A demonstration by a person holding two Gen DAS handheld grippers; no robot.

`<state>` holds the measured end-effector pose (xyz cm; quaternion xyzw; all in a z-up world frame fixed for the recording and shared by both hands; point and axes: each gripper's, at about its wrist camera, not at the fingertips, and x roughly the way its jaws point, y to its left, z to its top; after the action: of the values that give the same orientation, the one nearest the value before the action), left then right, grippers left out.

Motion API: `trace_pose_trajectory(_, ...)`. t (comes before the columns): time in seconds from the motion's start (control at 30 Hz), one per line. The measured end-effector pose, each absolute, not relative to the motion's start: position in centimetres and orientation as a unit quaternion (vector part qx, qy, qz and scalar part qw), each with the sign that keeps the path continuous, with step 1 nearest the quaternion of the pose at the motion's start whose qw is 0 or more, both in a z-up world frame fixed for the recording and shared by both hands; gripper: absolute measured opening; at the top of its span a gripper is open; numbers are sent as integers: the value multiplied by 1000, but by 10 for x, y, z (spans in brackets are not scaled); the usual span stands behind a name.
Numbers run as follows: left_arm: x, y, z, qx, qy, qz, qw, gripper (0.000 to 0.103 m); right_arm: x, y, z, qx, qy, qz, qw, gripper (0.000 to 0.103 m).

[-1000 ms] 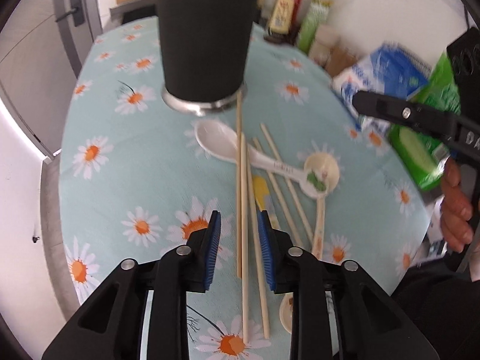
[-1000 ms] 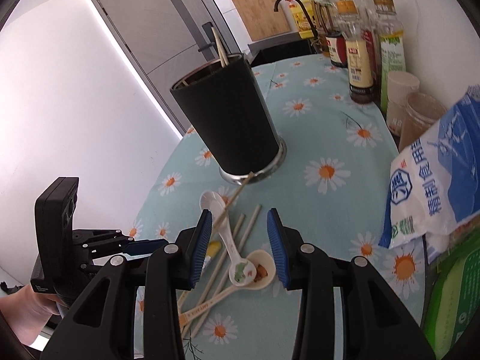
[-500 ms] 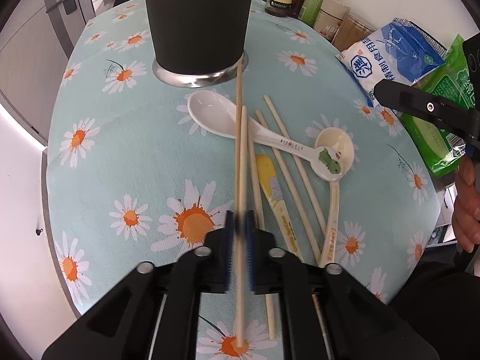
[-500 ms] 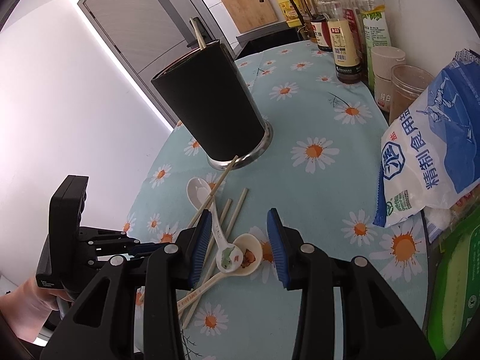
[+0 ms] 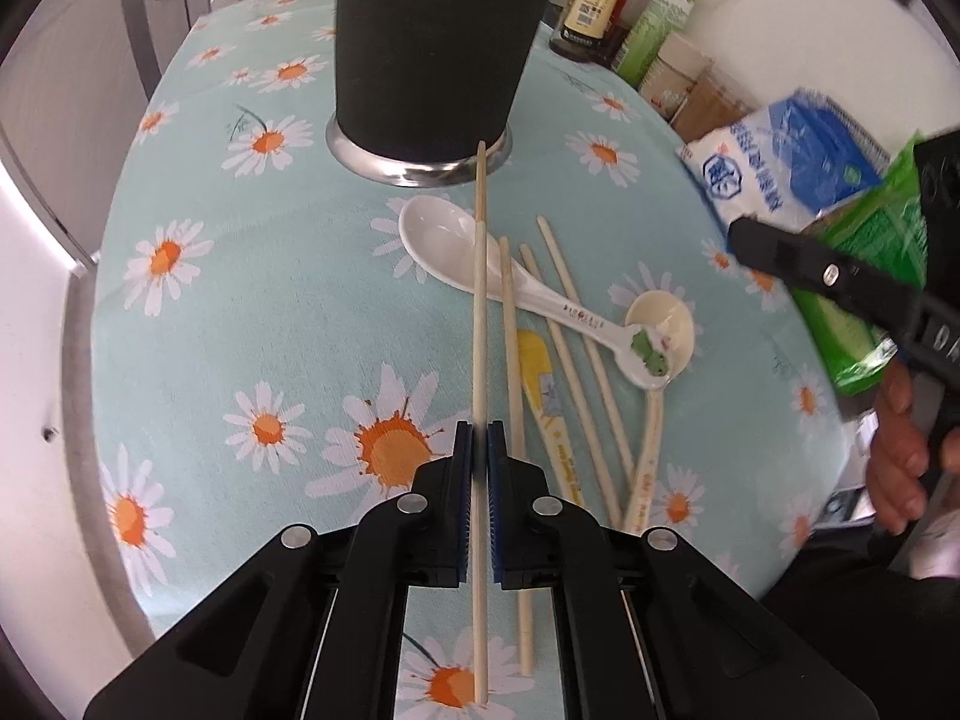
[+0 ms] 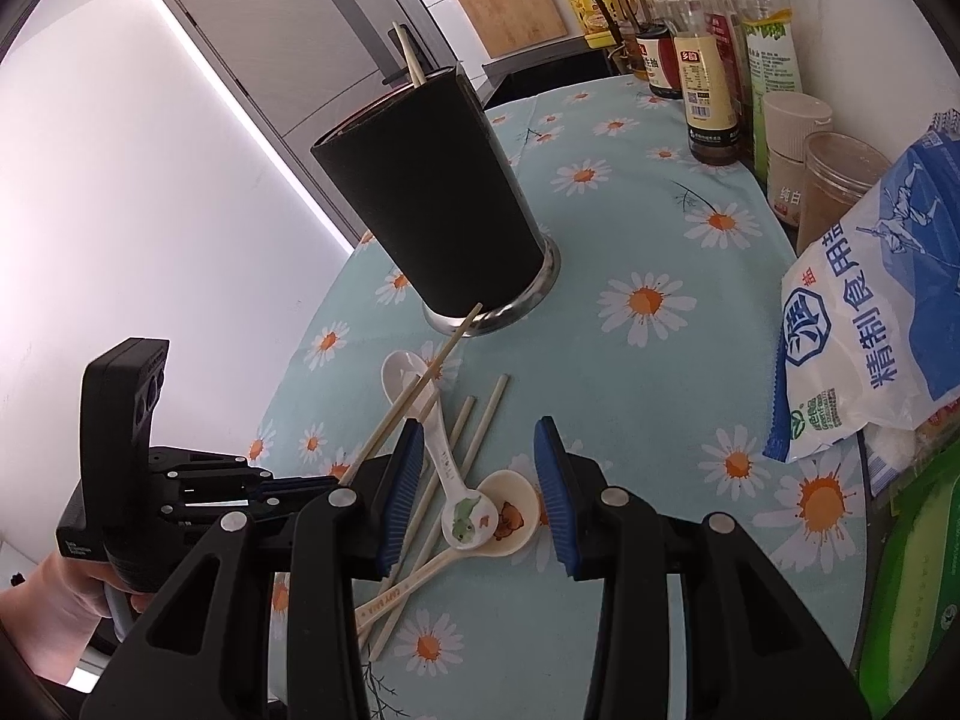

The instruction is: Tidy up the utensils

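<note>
**One chopstick gripped, most utensils still loose**

While the left tool (image 5: 479, 461) pinches a single chopstick (image 5: 479, 300) tight between its blue pads, the right tool (image 6: 477, 489) hangs with its jaws apart and empty above the pile. Just beyond, three more chopsticks (image 5: 576, 372), a white spoon (image 5: 444, 255), a cream spoon (image 5: 660, 330) and a yellow-handled utensil (image 5: 537, 372) lie crossed on the daisy-print desk (image 5: 240, 300). Farther off stands the black holder (image 6: 420, 198), with one stick (image 6: 408, 57) poking out. Sorting looks barely begun; nearly everything remains.
</note>
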<state>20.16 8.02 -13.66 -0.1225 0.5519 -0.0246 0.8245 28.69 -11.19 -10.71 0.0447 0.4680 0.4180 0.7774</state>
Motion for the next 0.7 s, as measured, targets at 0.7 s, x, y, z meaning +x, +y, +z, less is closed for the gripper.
trace_pose_trajectory(0.7, 174, 120, -143, -326, 469, -47, 820, 4, 279, -96, -116, 15, 487, 432, 760, 39)
